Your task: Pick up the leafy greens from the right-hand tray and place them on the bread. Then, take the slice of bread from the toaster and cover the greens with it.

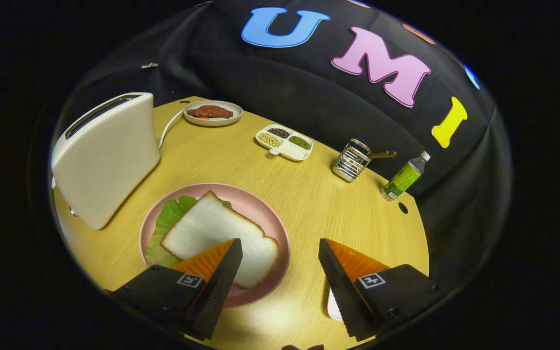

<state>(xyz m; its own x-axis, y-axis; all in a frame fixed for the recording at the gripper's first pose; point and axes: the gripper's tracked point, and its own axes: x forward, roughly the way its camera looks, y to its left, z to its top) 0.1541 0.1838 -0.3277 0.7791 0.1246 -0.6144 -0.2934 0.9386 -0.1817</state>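
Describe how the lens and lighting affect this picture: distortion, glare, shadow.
Gripper view: fisheye bending curves the table edge and leans the toaster; a bright glare patch lies on the table between the open fingers; the toaster casts a soft shadow beside the plate; bread and greens stay sharp.

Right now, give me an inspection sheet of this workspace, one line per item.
Surface: round wooden table, with a small hole near the bottle.
Job's things: bread slice lies over the leafy greens on the pink plate; white toaster stands beside it.
Clutter: plate of meat, divided dish of beans, wire holder, green bottle.
Grippers: gripper open, holding nothing, one finger over the bread.
Cables: white toaster cord.
Surroundings: black cloth wall.
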